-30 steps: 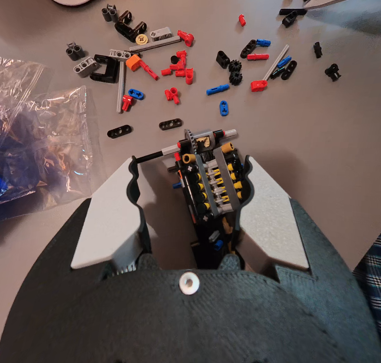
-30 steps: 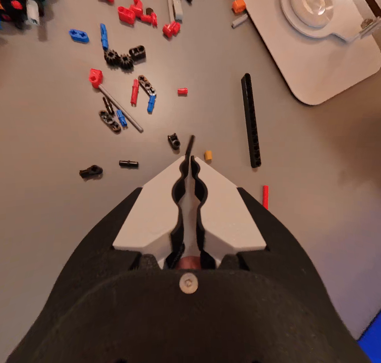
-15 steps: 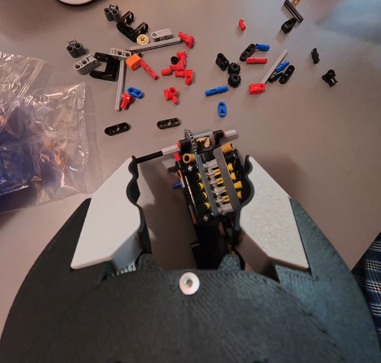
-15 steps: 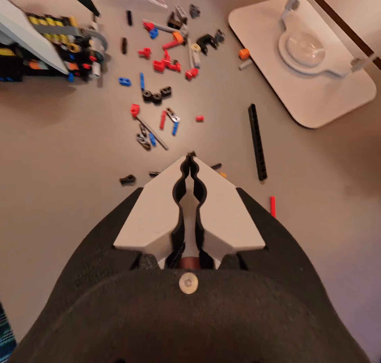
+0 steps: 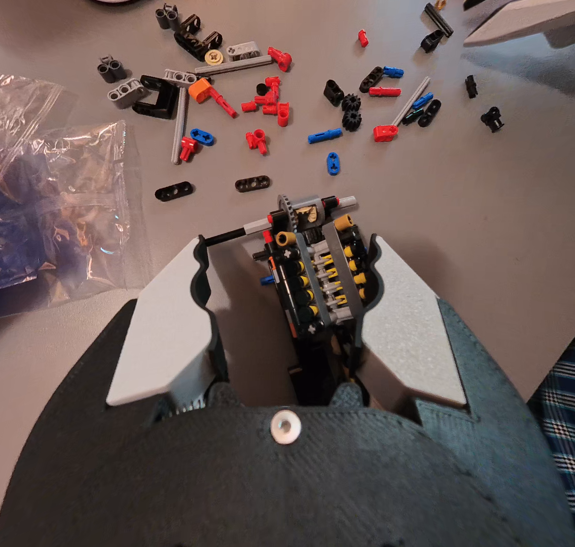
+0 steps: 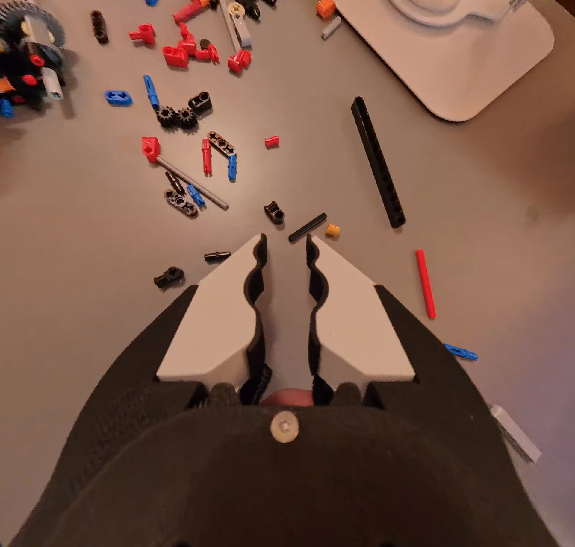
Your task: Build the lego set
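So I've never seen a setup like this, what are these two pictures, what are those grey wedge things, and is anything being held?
Each picture comes from a camera on a hand-held gripper, looking along its two grey fingers.

Left wrist view: the left gripper is open around a half-built lego assembly that leans on one finger. A plastic bag lies to one side.

Right wrist view: the right gripper is open and empty above the table. A short black axle lies just beyond its tips, with a yellow bush, a long black beam and a red axle nearby. Loose red, blue and black parts are scattered farther off.
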A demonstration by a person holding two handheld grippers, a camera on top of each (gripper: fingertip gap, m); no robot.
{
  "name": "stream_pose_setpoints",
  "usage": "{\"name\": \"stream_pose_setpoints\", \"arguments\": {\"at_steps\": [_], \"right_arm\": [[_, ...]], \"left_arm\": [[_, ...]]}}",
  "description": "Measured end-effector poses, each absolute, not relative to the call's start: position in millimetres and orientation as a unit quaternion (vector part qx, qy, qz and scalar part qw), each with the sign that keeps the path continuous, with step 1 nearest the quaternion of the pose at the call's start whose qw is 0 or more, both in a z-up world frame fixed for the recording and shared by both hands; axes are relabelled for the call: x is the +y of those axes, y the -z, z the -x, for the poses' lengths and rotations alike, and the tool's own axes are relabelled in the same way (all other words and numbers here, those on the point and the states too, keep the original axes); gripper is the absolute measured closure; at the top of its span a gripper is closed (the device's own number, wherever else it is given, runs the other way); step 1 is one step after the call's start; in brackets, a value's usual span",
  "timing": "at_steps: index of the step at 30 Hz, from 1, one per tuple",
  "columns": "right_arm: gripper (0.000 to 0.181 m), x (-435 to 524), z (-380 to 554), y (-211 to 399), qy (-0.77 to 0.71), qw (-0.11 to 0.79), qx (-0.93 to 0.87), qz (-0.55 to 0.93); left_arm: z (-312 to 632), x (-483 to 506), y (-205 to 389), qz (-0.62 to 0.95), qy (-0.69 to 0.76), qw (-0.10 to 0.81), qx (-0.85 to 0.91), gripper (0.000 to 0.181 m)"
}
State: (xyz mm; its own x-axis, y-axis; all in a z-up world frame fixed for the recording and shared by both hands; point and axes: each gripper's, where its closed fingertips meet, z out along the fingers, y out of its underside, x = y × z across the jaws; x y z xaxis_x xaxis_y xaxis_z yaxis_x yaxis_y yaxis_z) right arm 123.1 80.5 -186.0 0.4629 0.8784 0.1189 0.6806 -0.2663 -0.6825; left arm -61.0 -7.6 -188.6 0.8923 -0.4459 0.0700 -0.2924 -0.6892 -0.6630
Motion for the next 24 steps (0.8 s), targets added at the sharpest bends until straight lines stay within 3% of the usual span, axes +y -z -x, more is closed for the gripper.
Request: {"name": "stream_pose_setpoints", "arguments": {"at_steps": [8,17,24], "right_arm": [[0.179,98,-116,195,-0.123,0.356,-0.491,0.785],[0.180,91,-114,174,-0.170,0.372,-0.512,0.755],[0.181,23,-48,152,-0.263,0.338,-0.597,0.678]], "left_arm": [[61,-8,189,0.911,0.116,0.340,0.202,0.081],[61,-7,189,0.911,0.119,0.340,0.202,0.081],[61,-7,188,0.910,0.120,0.341,0.201,0.081]]}}
